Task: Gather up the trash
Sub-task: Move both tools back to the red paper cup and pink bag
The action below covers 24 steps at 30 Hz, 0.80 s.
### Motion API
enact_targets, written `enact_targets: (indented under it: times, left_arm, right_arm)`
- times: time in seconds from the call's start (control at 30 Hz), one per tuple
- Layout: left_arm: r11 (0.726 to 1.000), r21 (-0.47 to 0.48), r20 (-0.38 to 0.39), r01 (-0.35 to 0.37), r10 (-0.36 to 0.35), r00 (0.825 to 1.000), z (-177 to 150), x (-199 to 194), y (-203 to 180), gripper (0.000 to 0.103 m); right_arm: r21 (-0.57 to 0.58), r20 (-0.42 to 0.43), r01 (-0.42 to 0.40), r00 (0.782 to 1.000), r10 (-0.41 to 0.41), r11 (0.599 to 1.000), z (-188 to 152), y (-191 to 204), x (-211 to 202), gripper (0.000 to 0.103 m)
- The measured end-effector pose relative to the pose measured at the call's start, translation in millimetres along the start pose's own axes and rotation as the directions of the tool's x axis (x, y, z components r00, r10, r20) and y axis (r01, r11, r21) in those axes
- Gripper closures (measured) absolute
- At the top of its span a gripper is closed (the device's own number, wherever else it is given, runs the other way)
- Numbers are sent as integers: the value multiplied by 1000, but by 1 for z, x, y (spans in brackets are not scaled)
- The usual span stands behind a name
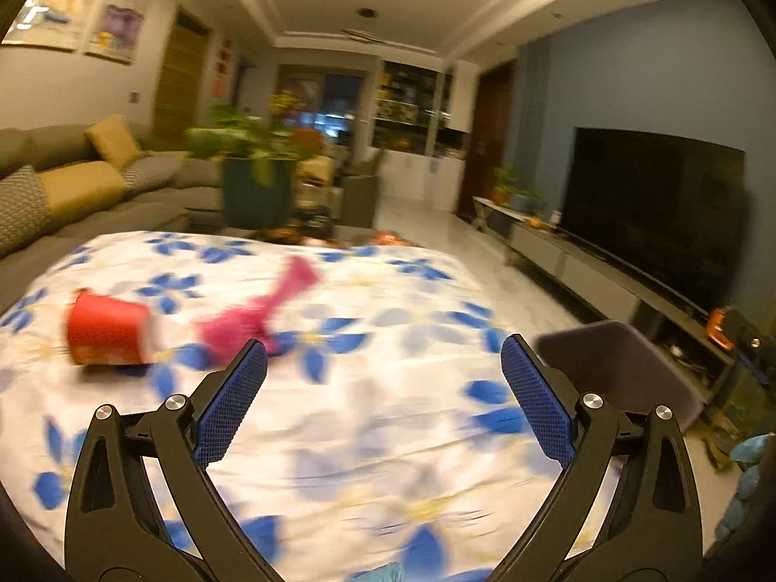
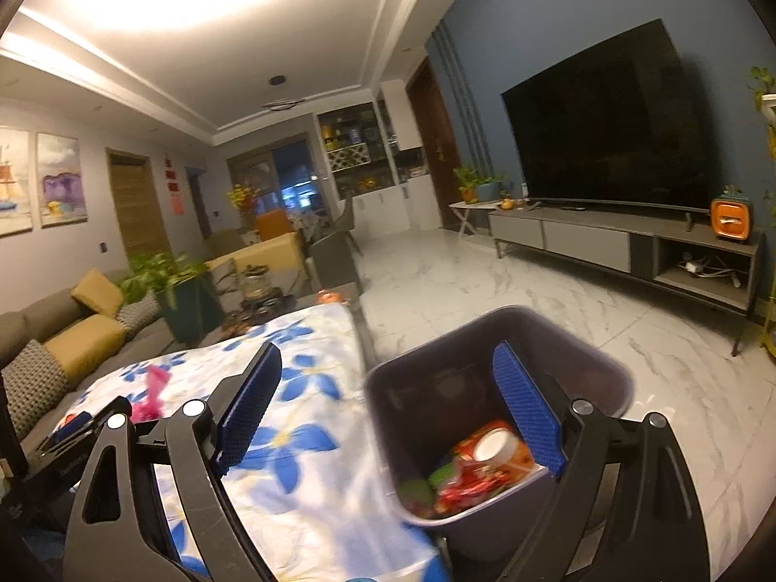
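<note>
So the left gripper (image 1: 383, 363) is wide open with nothing between its blue pads, hanging over the floral tablecloth (image 1: 368, 436). What's left to grab sits ahead and off to its left: a red paper cup (image 1: 104, 334) tipped on its side, and right next to it a crumpled pink wrapper (image 1: 264, 313). The cup's long axis runs roughly left-right across the view, mouth end pointing toward the wrapper. The wrapper looks stretched out diagonally, running up and away to the right. My guess is the left gripper has to swing left and forward, and it's clearly the nearer one.

The right gripper (image 2: 388, 393) is also spread open and empty, parked over the dark trash bin (image 2: 601, 363) at the table's edge. There's already red and green packaging (image 2: 477, 473) down in the bin, partly hidden behind the right finger.

Both cup and wrapper are badly motion-blurred in the left view, so I can't tell if they touch or what the wrapper actually is. From the right wrist view the wrapper is only a pink smear and the cup is mostly blocked by the left tool.
</note>
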<state>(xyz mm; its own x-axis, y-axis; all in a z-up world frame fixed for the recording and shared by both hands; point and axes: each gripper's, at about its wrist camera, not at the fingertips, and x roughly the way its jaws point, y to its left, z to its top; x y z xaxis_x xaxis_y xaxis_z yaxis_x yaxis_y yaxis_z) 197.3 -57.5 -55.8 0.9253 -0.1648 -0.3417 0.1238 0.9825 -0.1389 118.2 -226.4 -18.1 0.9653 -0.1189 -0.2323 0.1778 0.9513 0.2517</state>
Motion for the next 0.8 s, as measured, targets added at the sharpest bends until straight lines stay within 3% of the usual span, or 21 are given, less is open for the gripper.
enact_targets:
  times: [0.2,0.43,0.8]
  left_arm:
    - [992,-55,-1,-117,117,993,0,-21,60,8]
    - [975,-84,-9,-205,205,979,-1,-40,115,8]
    - [948,-178,-39,-264,261,965,7,-36,190,8]
  right_arm:
    - [-30,-41,-82,996,81,996,-13,41,8,17]
    - [-60,-103,-175,980,168,983,-31,94,26,17]
    - [-126,-171,-275,952,253,953,-54,185,61,17]
